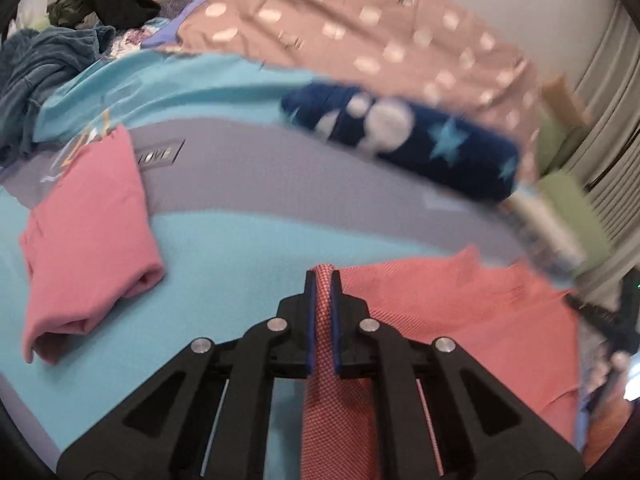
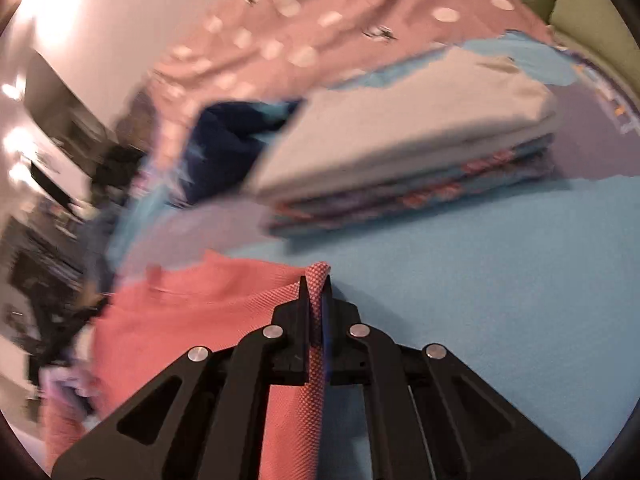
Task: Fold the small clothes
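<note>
- While both pairs of jaws stand nearly together, each clamps a fold of the same coral mesh garment (image 1: 460, 312): the left gripper (image 1: 324, 280) pinches a ridge of the cloth that runs back between its black fingers, and the right gripper (image 2: 316, 280) pinches another ridge the same way.
- From the left gripper the garment spreads off to its right over the turquoise bedcover (image 1: 224, 264); from the right gripper it spreads off to its left.
- Left of the left gripper and a little ahead, a folded pink garment (image 1: 88, 240) lies on the cover, apart from the coral one.
- Ahead of the right gripper and slightly to its right, a stack of folded clothes (image 2: 404, 160) sits on the cover, pale piece on top, patterned layers beneath.
- Farther ahead of the left gripper, a navy fleece piece with light stars (image 1: 404, 140) lies across a lilac band of the cover; in the right wrist view it shows just left of the stack.
- Beyond that, a dusty-pink spotted sheet (image 1: 360, 20) covers the far side of the bed.
- Far ahead and to the left of the left gripper, a heap of blue and dark clothes (image 1: 60, 52) is piled up.
</note>
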Action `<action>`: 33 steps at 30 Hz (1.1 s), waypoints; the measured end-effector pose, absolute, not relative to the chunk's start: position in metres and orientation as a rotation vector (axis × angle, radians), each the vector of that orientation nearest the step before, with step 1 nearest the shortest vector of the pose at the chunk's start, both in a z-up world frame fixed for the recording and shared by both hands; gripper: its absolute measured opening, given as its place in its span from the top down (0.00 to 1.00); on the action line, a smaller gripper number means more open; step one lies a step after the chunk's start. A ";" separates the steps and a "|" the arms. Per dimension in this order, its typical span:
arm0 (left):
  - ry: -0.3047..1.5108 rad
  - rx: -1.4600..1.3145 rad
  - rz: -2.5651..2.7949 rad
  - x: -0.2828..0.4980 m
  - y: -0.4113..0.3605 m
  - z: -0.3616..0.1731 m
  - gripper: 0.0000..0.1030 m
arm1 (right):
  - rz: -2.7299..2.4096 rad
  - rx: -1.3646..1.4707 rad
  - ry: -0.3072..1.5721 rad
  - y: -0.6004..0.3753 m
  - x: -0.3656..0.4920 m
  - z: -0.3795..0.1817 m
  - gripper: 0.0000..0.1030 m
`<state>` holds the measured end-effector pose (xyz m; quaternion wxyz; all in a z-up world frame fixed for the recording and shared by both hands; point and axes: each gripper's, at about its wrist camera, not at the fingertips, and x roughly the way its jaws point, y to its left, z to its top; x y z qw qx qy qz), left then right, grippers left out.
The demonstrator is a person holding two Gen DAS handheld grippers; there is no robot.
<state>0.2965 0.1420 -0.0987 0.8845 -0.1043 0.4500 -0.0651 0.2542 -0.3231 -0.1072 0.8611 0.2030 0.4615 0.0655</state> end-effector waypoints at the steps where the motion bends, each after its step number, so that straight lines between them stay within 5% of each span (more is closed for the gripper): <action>1: 0.939 -0.158 -0.125 0.297 0.135 -0.107 0.93 | 0.140 0.438 0.967 -0.324 0.254 -0.111 0.96; 7: 0.882 -0.105 -0.099 0.277 0.138 -0.088 0.83 | 0.135 0.541 0.923 -0.342 0.225 -0.102 0.77; 14: 0.783 -0.147 -0.190 0.207 0.154 -0.044 0.64 | 0.320 0.418 0.868 -0.303 0.153 -0.068 0.76; 19: 0.948 0.049 -0.137 0.190 0.114 -0.100 0.53 | 0.242 0.220 1.010 -0.252 0.144 -0.107 0.73; 33: 0.835 -0.152 -0.316 0.039 0.158 -0.073 0.46 | 0.259 0.318 0.850 -0.292 -0.004 -0.079 0.72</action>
